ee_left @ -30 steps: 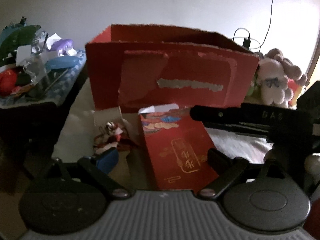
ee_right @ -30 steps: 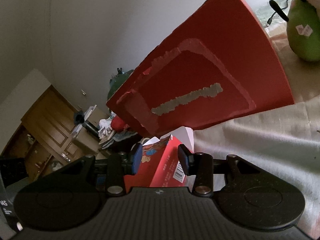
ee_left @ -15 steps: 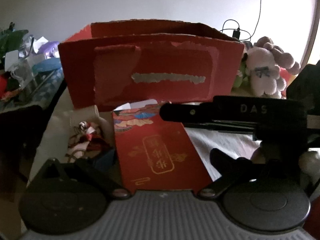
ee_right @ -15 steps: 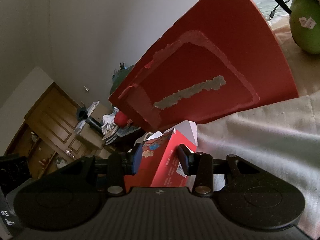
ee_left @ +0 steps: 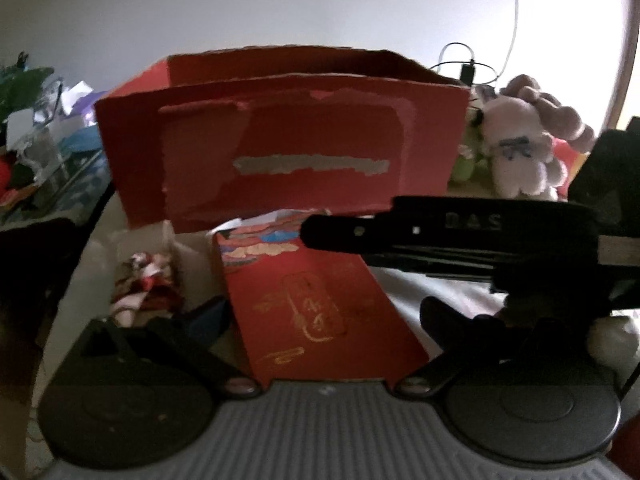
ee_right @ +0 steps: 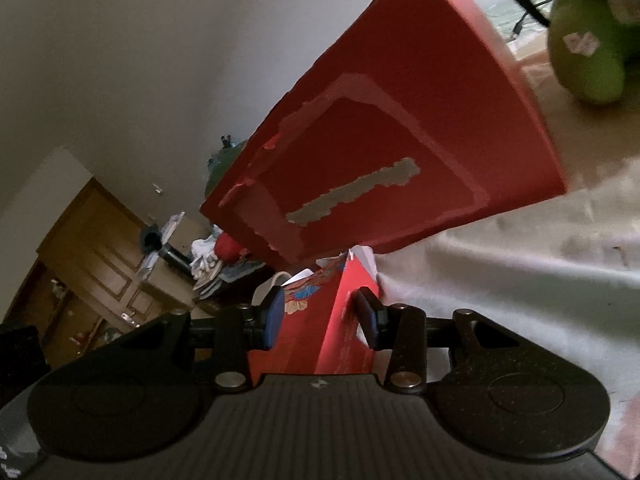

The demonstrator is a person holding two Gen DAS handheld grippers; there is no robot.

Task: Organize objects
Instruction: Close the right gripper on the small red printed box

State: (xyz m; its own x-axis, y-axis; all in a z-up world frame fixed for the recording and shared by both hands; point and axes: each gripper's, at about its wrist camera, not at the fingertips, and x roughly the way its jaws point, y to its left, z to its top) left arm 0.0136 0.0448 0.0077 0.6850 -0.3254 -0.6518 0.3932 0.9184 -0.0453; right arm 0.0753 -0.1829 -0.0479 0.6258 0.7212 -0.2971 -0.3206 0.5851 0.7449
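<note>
In the left wrist view, the left gripper (ee_left: 324, 316) is holding its jaws wide apart around the small red carton (ee_left: 320, 296) at lower centre, touching neither side, with the big red paper bag (ee_left: 288, 148) standing behind it at centre. In the right wrist view, the right gripper (ee_right: 320, 316) is clamping its 2 blue pads (ee_right: 274, 316) on that small red carton (ee_right: 316, 328) at lower centre, just before the big red paper bag (ee_right: 392, 140) on the pale cloth (ee_right: 520, 280).

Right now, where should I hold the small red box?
Grip the small red box across its narrow sides near the lower end, coming from below as the right gripper does: those flat faces fit between the fingers, leaving the open top pointing toward the big red box.
</note>
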